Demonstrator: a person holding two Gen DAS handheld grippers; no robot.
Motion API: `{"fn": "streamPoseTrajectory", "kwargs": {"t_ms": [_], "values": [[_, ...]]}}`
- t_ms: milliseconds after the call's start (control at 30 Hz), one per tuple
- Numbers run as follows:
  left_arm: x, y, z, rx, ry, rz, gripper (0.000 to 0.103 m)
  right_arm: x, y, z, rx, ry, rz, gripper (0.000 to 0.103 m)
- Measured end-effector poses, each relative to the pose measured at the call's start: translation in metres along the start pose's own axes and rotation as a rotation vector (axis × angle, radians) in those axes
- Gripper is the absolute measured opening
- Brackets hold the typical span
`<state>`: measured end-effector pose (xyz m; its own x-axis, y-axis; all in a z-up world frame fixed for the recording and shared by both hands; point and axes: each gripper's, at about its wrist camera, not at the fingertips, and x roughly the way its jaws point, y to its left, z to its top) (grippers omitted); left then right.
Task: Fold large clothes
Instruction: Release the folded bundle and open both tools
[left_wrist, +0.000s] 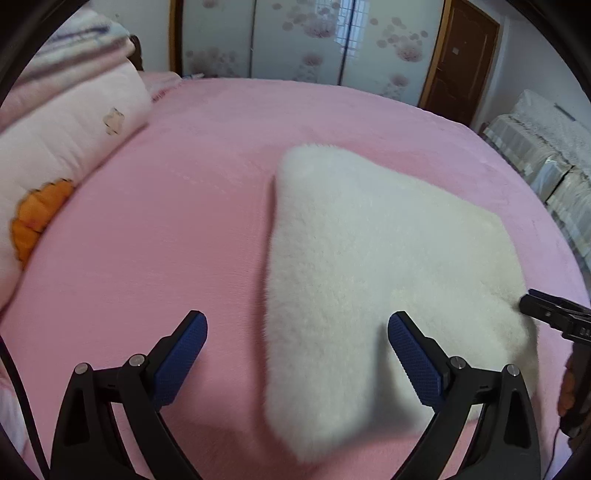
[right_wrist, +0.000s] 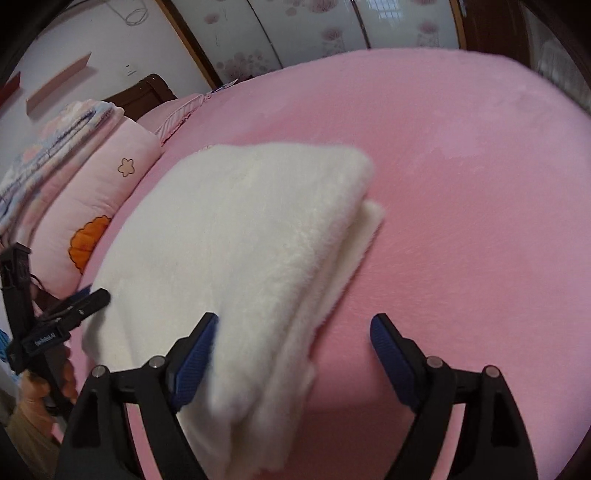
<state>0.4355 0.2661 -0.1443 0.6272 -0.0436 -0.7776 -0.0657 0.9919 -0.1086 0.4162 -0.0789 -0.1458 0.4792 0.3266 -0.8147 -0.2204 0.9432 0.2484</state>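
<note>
The white fleece garment (right_wrist: 236, 258) lies folded in layers on the pink bed (right_wrist: 461, 184), its near edge reaching toward both grippers — a lower layer peeks out at the far right corner. The left gripper (left_wrist: 297, 332) hangs with jaws spread wide, holding nothing, one pad over the fleece and one over bare bedcover. The right gripper (right_wrist: 293, 334) is likewise wide open and empty — probably so the fold can settle flat. Pink pillows (left_wrist: 66, 122) sit far left.
</note>
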Motion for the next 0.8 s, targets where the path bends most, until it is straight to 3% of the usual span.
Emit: {"fn": "streamPoseTrajectory", "kwargs": {"t_ms": [133,500,800], "values": [[-0.049,-0.007,-0.005,-0.027,-0.036,0.017,0.098,-0.041,0.014,-0.008,-0.042,-0.027,-0.058,0.083],[-0.175,-0.054,-0.037,0.039,-0.066,0.054,0.098,-0.146,0.055,-0.023,-0.033,-0.065,-0.063,0.083],[-0.251,-0.098,-0.059,0.041,-0.101,0.018,0.098,-0.213,0.071,-0.051,-0.028,-0.113,-0.075,0.083]]}}
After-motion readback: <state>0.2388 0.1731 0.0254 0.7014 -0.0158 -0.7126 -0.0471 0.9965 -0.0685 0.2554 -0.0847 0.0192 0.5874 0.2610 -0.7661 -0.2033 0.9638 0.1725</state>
